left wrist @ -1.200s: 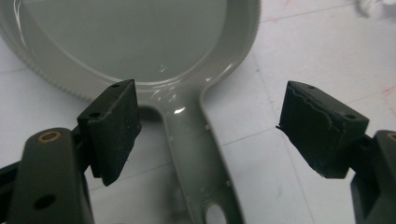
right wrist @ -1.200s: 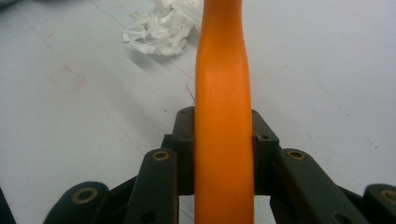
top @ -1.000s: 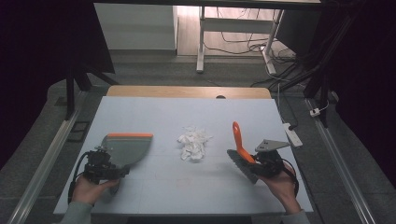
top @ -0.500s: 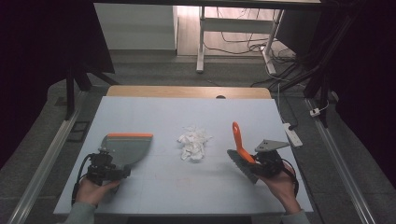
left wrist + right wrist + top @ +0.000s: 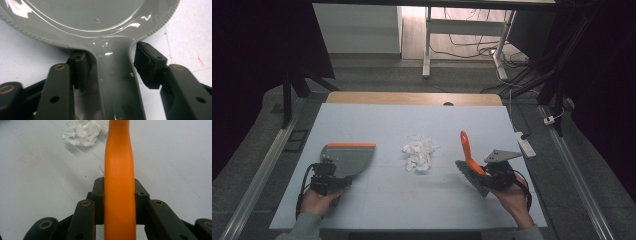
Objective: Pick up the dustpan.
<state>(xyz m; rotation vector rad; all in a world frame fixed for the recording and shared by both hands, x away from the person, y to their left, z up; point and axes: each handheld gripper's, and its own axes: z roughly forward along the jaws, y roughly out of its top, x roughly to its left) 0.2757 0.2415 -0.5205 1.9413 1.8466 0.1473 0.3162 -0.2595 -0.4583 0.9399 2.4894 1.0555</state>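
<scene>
Nothing much has shifted over the last second: both hands sit where they were, at the near corners of the table [image 5: 377,115], and the paper [image 5: 419,152] has not moved

On the left side the dustpan [image 5: 346,159] lies flat, its orange lip toward the far edge. Its grey handle [image 5: 116,85] runs back between the jaws of the left gripper [image 5: 328,176]. In the left gripper view the jaws stand a little wider than the handle: one pad [image 5: 147,63] is just beside it with a thin gap, while the other is partly hidden behind it, so contact there cannot be told

On the right side the right gripper [image 5: 498,175] is clamped on the brush [image 5: 472,165], both pads pressed against the orange handle [image 5: 120,195]. That handle tilts up and away from the hand, with the dark bristles low, near the table

Crumpled white paper lies in a small heap at mid-table, between dustpan and brush and apart from both
</scene>
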